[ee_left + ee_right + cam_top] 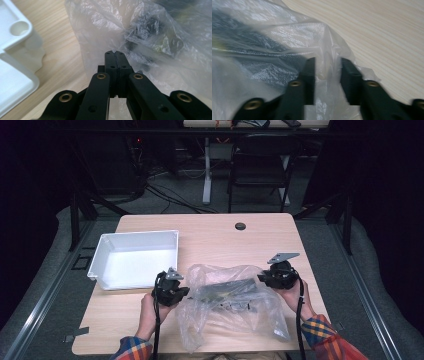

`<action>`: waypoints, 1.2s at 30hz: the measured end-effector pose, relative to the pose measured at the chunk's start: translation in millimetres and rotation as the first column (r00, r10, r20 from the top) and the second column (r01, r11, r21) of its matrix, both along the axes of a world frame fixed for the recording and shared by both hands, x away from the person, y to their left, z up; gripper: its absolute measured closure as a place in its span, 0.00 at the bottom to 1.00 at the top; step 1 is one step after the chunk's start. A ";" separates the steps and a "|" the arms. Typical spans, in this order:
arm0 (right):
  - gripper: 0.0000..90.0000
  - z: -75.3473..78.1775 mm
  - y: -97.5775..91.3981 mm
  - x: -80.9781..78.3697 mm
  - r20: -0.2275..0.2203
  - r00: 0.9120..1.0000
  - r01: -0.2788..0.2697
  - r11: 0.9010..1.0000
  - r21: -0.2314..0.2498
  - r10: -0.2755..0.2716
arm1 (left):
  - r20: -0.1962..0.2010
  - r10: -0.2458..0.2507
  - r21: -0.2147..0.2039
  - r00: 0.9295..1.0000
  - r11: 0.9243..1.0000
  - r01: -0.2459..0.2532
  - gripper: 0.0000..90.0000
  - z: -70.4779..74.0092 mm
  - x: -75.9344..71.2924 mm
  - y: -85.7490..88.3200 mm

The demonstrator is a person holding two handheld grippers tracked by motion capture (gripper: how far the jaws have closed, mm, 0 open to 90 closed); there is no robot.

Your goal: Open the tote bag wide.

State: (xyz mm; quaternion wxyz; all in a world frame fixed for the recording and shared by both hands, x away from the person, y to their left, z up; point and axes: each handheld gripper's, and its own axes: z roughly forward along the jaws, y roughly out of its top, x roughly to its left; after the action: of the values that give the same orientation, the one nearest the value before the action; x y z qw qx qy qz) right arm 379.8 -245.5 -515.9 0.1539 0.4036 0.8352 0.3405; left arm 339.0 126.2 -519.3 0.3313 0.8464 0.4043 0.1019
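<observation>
1. Clear plastic bag point(230, 302) lies crumpled on the near half of the counter point(210, 232); no legible writing on it.
2. Dark parts point(230, 290) show through the film, shapes unclear.
3. Left hand-held gripper point(114, 53): jaws pressed together at the bag's left edge; whether film is pinched, cannot tell.
4. Right hand-held gripper point(325, 67): jaws parted, film between them, not pressed.
5. White tray point(102, 252), nothing in it, just left of the bag; far half of the counter open.

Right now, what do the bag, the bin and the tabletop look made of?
Bag: thin clear plastic film, glossy; it crinkles and dark contents show through. Bin: white moulded plastic, smooth, semi-matte, with rounded rim. Tabletop: pale wood grain, matte, probably laminate rather than solid wood.
</observation>
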 end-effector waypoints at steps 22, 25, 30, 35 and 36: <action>0.76 19.4 12.7 -55.9 -0.055 0.974 -0.225 0.970 -0.095 0.221 | -0.015 0.079 0.008 0.997 0.997 -0.079 1.00 -2.6 6.0 7.4; 0.93 16.0 10.7 -51.7 -0.051 0.976 -0.214 0.973 -0.086 0.210 | -0.021 0.072 0.007 0.997 0.997 -0.072 0.97 -2.8 6.0 7.3; 1.00 14.5 9.8 -49.5 -0.026 0.982 -0.189 0.980 -0.057 0.188 | -0.017 0.060 -0.001 0.998 0.998 -0.060 0.73 4.3 1.5 10.9; 1.00 16.3 11.1 -48.3 -0.002 0.983 -0.182 0.982 -0.047 0.182 | 0.014 0.075 -0.005 0.997 0.997 -0.075 0.49 21.2 -11.1 13.8; 1.00 17.2 11.5 -48.4 0.002 0.985 -0.175 0.984 -0.043 0.175 | 0.024 0.074 -0.008 0.997 0.997 -0.074 0.46 24.8 -13.9 13.4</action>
State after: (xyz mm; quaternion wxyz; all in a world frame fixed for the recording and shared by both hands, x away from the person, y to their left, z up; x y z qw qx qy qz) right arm 331.4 -234.0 -498.7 0.1345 0.3243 0.8740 0.3358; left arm 325.1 139.6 -494.5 0.3353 0.8284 0.4316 0.1227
